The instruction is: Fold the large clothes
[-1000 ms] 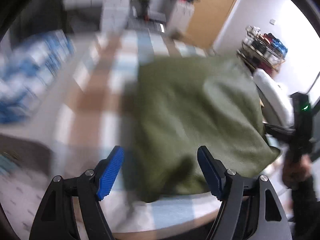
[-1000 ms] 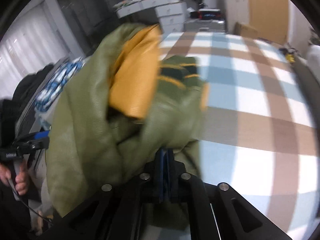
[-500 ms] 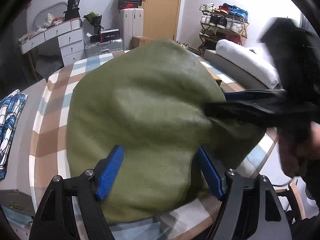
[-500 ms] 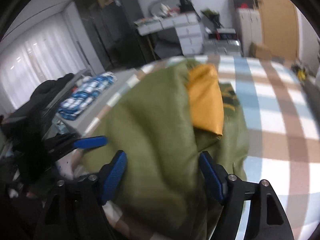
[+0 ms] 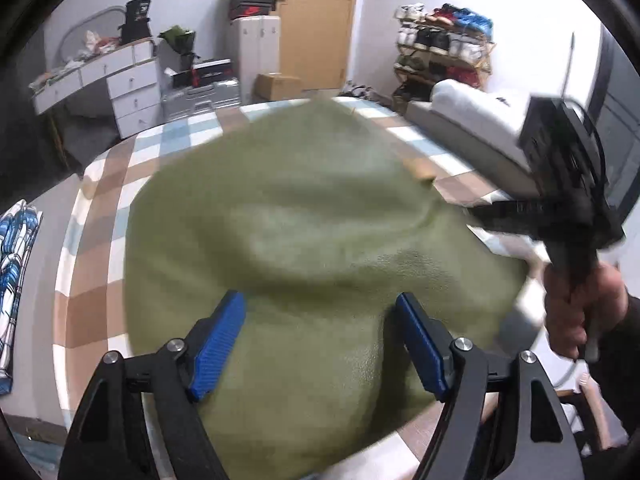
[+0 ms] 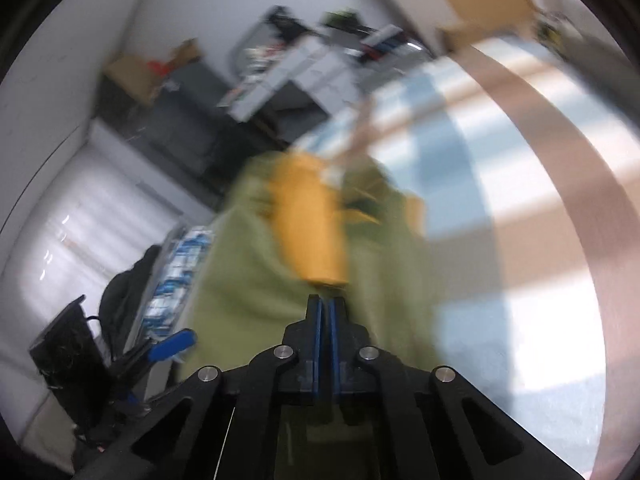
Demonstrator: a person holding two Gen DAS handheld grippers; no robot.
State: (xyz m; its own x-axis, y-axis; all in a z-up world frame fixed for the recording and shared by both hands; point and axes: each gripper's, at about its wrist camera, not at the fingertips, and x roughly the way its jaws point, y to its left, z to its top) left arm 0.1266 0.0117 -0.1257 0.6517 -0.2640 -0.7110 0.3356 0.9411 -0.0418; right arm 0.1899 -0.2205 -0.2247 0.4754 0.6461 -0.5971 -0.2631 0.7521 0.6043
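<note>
A large olive-green garment [image 5: 304,240] with orange lining [image 6: 316,232] lies bunched on the checkered table [image 5: 92,248]. My left gripper [image 5: 320,340] is open, its blue pads either side of the garment's near part, gripping nothing. My right gripper [image 6: 325,312] has its jaws together over the green cloth [image 6: 240,280]; the blurred view does not show whether cloth is pinched. The right gripper also shows in the left wrist view [image 5: 560,208] at the garment's right edge, held by a hand.
A blue-and-white patterned cloth [image 5: 16,264] lies at the table's left. White drawers [image 5: 120,84], suitcases, a cardboard box and a shoe rack [image 5: 440,52] stand behind. A white cushioned bench [image 5: 472,116] runs along the right.
My right gripper, open half a second ago, has shut and swung over the garment's edge. The left gripper stays open, and the garment has shifted slightly under it.
</note>
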